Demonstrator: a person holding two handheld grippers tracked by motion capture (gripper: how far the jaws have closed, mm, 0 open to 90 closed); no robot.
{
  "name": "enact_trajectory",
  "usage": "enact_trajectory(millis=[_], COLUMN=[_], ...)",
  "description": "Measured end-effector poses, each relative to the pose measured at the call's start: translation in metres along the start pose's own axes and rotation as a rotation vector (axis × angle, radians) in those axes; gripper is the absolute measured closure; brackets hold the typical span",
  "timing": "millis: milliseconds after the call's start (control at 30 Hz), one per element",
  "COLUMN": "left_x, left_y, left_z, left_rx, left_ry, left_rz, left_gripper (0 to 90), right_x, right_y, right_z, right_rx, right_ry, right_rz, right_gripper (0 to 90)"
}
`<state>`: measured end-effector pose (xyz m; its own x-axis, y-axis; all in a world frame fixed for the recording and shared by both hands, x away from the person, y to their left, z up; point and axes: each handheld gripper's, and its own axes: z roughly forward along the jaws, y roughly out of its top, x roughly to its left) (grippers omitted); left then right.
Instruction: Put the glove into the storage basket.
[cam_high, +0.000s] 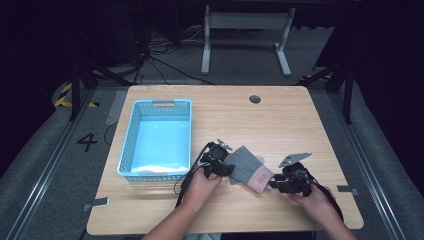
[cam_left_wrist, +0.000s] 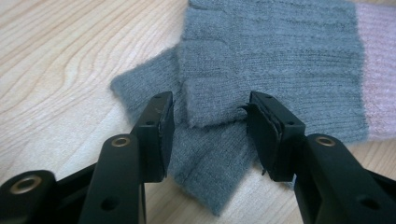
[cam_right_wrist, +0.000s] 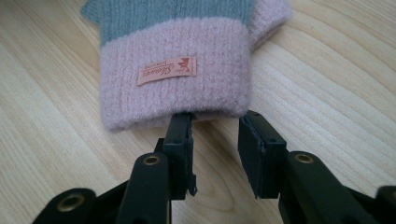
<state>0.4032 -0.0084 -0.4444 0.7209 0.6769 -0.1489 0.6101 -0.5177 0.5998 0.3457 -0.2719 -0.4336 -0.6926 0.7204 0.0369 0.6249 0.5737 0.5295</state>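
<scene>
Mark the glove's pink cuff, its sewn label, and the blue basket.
pink cuff (cam_right_wrist: 177, 88), right gripper view, middle of the knit band.
sewn label (cam_right_wrist: 166, 71), right gripper view, centre of the tag.
blue basket (cam_high: 129, 134), high view, its left wall.

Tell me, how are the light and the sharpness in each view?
High view: table evenly lit, dark surroundings, basket sharp. Left gripper view: glove crisp, nearest claw parts soft. Right gripper view: label text blurred, soft shadow under the cuff.

Bare wooden tabletop (cam_high: 280, 120) across the far right and along the right edge. Blue perforated basket (cam_high: 157, 138) blocking the left side, near the left edge. Knit glove (cam_high: 248, 169) lying between left gripper (cam_high: 220, 165) and right gripper (cam_high: 280, 182), near the front edge.
</scene>
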Motion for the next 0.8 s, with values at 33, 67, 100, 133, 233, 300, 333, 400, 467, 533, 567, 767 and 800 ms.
enact_trajectory(millis=[33, 67, 100, 133, 233, 300, 333, 400, 467, 533, 567, 767, 800], left_x=[0.0, 0.0, 0.0, 0.0, 0.0, -0.001, -0.002, -0.004, -0.006, -0.007, -0.007, -0.012, -0.013], left_y=[0.0, 0.0, 0.0, 0.0, 0.0, 0.001, 0.0, 0.001, 0.001, 0.001, 0.001, 0.001, 0.001], left_z=[0.0, 0.0, 0.001, 0.001, 0.002, 0.002, 0.002, 0.003, 0.003, 0.004, 0.004, 0.004, 0.004], left_rx=[0.002, 0.007, 0.005, 0.007, 0.012, 0.02, 0.021, 0.023, 0.027, 0.028, 0.03, 0.043, 0.045], left_ry=[-0.004, -0.009, -0.008, -0.014, -0.023, -0.021, -0.011, 0.004, 0.016, 0.027, 0.035, 0.084, 0.095], left_rz=[0.002, 0.003, 0.004, 0.004, 0.013, 0.025, 0.036, 0.05, 0.056, 0.062, 0.066, 0.102, 0.106], left_gripper=[53.1, 53.6, 53.8, 54.3, 56.5, 59.0, 59.5, 60.6, 61.7, 63.3, 64.1, 69.9, 72.2], right_x=[0.0, 0.0, 0.0, 0.0, 0.0, 0.001, 0.001, 0.002, 0.002, 0.003, 0.003, 0.003, 0.003], right_y=[0.0, 0.0, 0.0, 0.001, 0.001, 0.001, 0.001, 0.002, 0.002, 0.001, 0.001, 0.001, 0.001], right_z=[0.001, 0.001, 0.002, 0.002, 0.004, 0.005, 0.005, 0.006, 0.007, 0.007, 0.007, 0.008, 0.008], right_rx=[0.002, 0.001, 0.004, 0.005, 0.011, 0.017, 0.016, 0.021, 0.02, 0.023, 0.024, 0.024, 0.024], right_ry=[0.0, -0.001, -0.002, -0.001, -0.005, -0.008, -0.012, -0.01, -0.011, -0.01, -0.009, -0.005, -0.005], right_rz=[-0.002, -0.001, 0.002, 0.006, 0.006, 0.003, 0.002, 0.007, 0.002, 0.007, 0.008, 0.014, 0.013], right_gripper=[65.0, 65.0, 65.1, 65.2, 65.4, 65.6, 65.6, 65.6, 65.6, 65.6, 65.6, 65.7, 65.8])
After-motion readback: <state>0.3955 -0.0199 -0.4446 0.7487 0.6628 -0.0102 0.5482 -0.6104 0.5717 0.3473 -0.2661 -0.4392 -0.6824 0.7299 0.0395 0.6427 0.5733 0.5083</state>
